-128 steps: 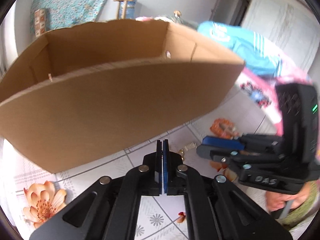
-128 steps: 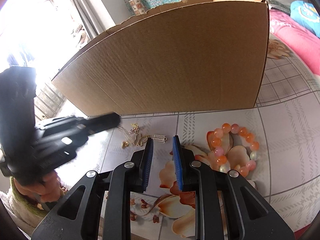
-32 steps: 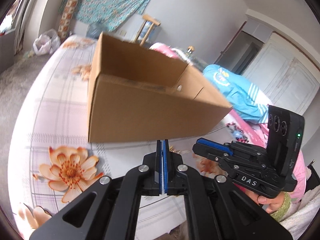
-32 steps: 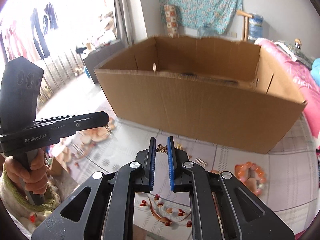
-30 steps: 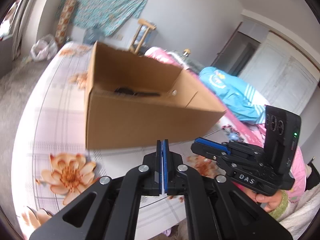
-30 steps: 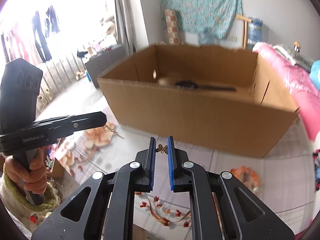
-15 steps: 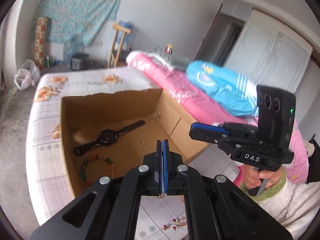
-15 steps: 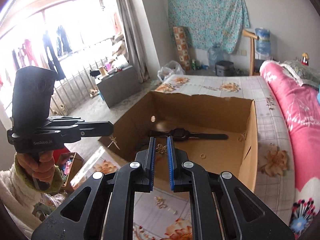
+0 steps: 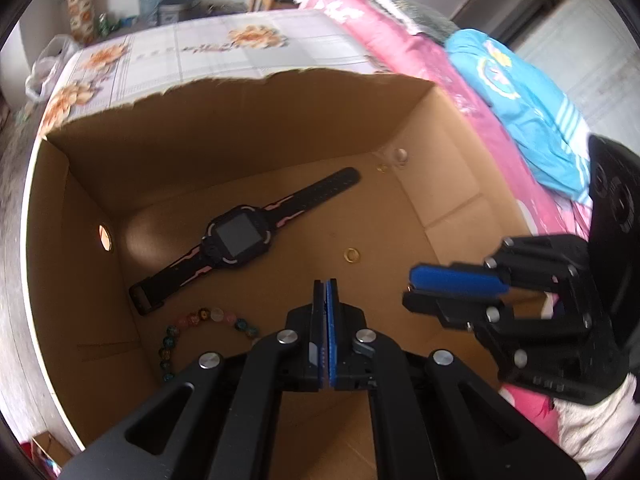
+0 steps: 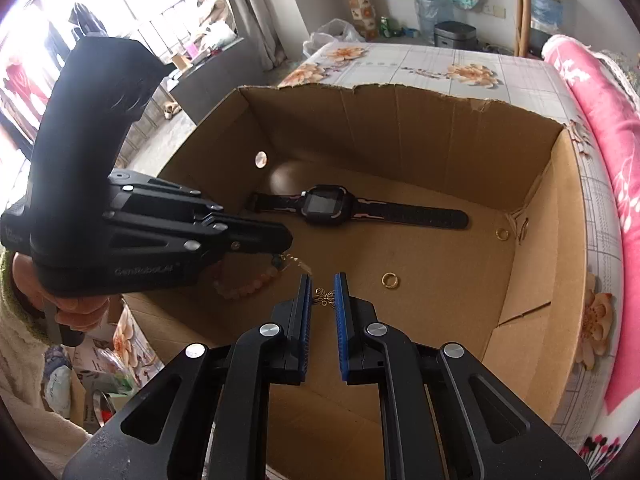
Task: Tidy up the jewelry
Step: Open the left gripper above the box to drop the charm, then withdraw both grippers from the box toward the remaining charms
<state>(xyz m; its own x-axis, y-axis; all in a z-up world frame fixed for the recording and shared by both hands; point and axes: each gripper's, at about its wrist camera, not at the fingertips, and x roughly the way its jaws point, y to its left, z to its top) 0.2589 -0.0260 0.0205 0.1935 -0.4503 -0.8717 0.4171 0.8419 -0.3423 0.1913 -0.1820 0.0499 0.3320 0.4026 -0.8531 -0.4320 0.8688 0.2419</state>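
Note:
An open cardboard box (image 9: 248, 120) (image 10: 400, 112) lies below both grippers. On its floor are a black smartwatch (image 9: 240, 236) (image 10: 324, 206), two gold rings (image 9: 352, 255) (image 10: 390, 280) and a bead bracelet (image 9: 200, 316) (image 10: 244, 286). My left gripper (image 9: 325, 284) (image 10: 286, 240) is shut; in the right wrist view a thin gold chain (image 10: 295, 262) dangles from its tip. My right gripper (image 10: 322, 280) (image 9: 408, 290) is shut on a small gold butterfly charm (image 10: 325, 297) above the box's near part.
The box stands on a bed with a floral sheet (image 9: 224, 52) (image 10: 440, 64). A pink blanket (image 9: 400, 40) and a blue garment (image 9: 520, 92) lie along the right. A hand (image 10: 68, 300) holds the left gripper's handle.
Both grippers have moved from in front of the box to above its opening and tilted down. The box floor with the watch now fills the views. Chain and charm stay gripped.

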